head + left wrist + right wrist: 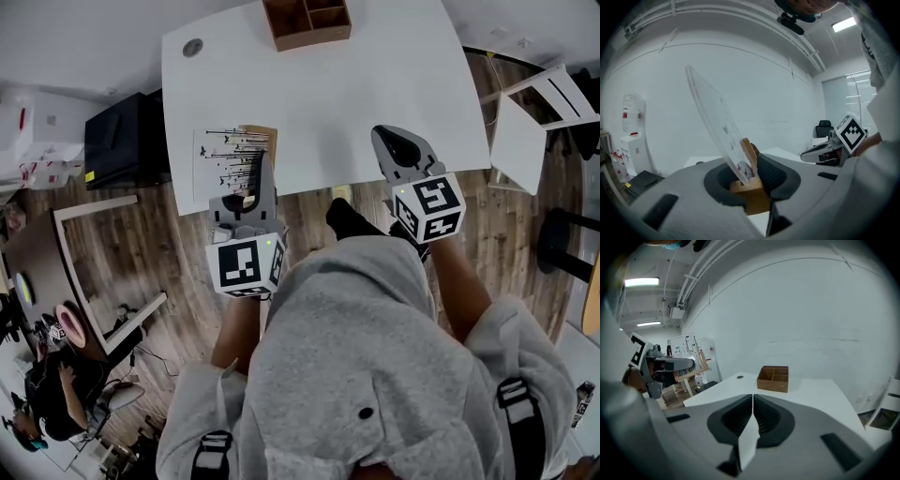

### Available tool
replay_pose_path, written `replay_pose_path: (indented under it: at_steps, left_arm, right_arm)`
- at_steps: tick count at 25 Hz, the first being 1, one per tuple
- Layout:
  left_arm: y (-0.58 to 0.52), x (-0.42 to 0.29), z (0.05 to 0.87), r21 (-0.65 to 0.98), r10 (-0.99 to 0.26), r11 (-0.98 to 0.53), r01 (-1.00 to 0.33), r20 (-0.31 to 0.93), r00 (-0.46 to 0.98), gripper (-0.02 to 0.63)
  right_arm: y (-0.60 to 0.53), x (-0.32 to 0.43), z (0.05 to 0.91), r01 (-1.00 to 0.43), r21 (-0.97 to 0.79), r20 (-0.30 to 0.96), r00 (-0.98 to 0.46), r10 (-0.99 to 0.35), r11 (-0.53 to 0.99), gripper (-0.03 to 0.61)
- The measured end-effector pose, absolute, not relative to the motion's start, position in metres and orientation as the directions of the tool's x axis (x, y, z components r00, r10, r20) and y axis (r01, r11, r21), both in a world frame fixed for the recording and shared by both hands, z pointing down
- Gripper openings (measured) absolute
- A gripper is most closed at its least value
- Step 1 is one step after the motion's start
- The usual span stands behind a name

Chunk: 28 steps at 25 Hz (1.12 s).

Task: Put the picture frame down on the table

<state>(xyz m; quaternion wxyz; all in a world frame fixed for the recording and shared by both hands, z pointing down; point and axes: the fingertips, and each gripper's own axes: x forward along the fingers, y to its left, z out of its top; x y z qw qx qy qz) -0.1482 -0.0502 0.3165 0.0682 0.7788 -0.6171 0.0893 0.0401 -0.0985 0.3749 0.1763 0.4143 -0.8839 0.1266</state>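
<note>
The picture frame (234, 155) is held by the left gripper (251, 192), and in the head view it is seen over the near left edge of the white table (375, 84). Its print of thin black lines is shown only there. In the left gripper view the picture frame (723, 129) is met nearly edge-on, so the clear panel looks pale and the print is hard to make out. What that view adds is the grip: the fingers of the left gripper (749, 180) are closed on the frame's wooden base, with the panel leaning up and to the left.

Whether the base touches the table cannot be told from any view.

The fingers of the right gripper (753, 416) are seen pressed together with nothing between them; in the head view this right gripper (398, 142) is placed over the table's near edge.

A wooden compartment box (773, 378) is shown whole on the far part of the table (811, 390) in the right gripper view. In the head view the wooden compartment box (307, 21) is cut off at the top.
</note>
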Motion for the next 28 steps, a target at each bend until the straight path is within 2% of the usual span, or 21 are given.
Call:
replay_pose_path:
  at_steps: [28]
  left_arm:
    - [-0.141, -0.090, 0.320, -0.062, -0.947, -0.208, -0.976, 0.261, 0.186, 0.094]
  right_arm:
    - [-0.192, 0.093, 0.390, -0.753, -0.135, 0.402, -0.635, -0.659, 0.644, 0.028]
